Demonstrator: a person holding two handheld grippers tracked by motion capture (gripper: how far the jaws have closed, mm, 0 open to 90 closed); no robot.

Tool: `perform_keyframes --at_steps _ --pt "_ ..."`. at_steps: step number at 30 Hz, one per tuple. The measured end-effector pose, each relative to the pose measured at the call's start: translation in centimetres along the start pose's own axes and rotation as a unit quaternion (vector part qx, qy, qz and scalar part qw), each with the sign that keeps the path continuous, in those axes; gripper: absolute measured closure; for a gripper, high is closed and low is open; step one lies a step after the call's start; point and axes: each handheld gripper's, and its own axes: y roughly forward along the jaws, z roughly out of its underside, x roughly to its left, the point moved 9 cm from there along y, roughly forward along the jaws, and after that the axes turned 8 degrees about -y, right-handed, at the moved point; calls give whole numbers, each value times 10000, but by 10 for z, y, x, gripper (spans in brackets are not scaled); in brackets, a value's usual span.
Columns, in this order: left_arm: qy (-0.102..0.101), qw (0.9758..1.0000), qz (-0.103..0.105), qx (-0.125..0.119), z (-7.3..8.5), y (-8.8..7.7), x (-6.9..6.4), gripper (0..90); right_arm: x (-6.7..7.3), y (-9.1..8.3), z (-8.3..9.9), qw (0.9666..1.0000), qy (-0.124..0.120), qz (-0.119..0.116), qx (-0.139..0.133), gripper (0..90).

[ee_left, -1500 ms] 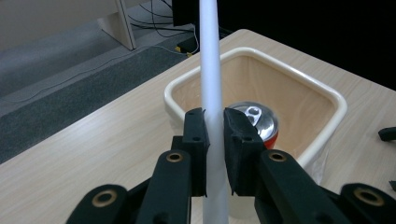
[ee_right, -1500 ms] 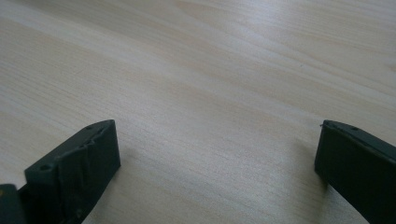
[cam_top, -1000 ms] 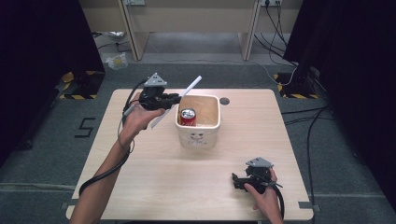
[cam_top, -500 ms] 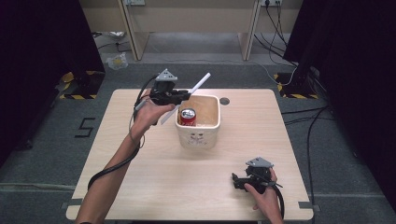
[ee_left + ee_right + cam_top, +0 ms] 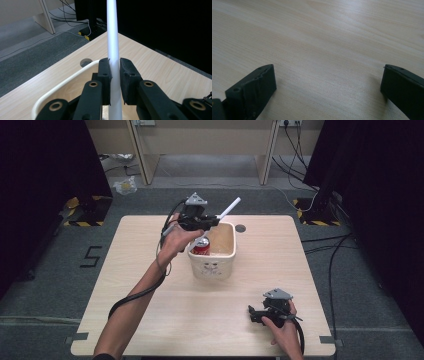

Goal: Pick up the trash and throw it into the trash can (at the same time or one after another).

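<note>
Here, at a pale wooden table [image 5: 150,270], a person's left hand [image 5: 172,242] holds the left gripper [image 5: 212,221] above the back left corner of a cream tub [image 5: 212,267], its jaws clamped tight on a white tube [image 5: 227,210]. The tube slants up and away from the gripper, its free end high over the tub's far rim; in the left gripper view the tube [image 5: 112,37] runs straight up between the two black pads [image 5: 105,75], which press on it from both sides, with the tub's curved rim [image 5: 65,80] just below. A red can [image 5: 201,247] stands upright inside the tub, against its left wall. Near the front right corner of the table, well apart from the tub, the right hand [image 5: 282,330] rests with the right gripper [image 5: 255,312] low over the wood; the right gripper view shows its jaws spread wide with nothing but bare tabletop [image 5: 324,50] between them.
</note>
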Motion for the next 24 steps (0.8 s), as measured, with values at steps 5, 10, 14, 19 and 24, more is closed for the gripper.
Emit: perform_keyframes --at_steps 5,10,14,19,24 --pt "-72 10000 2 23 0 15 -3 790 0 0 0 10000 -14 -10 -6 3" --pt "-157 9999 8 69 1 29 -4 789 1 0 0 10000 -29 -19 -13 3" --pt "-160 9998 -46 120 4 37 -4 789 0 0 0 10000 -42 -15 -14 4" --pt "-152 9996 -116 191 6 44 -4 789 1 0 0 10000 -43 -21 -10 3" --pt "-167 9995 -151 220 7 52 -5 789 1 0 0 10000 -43 -21 -9 3"
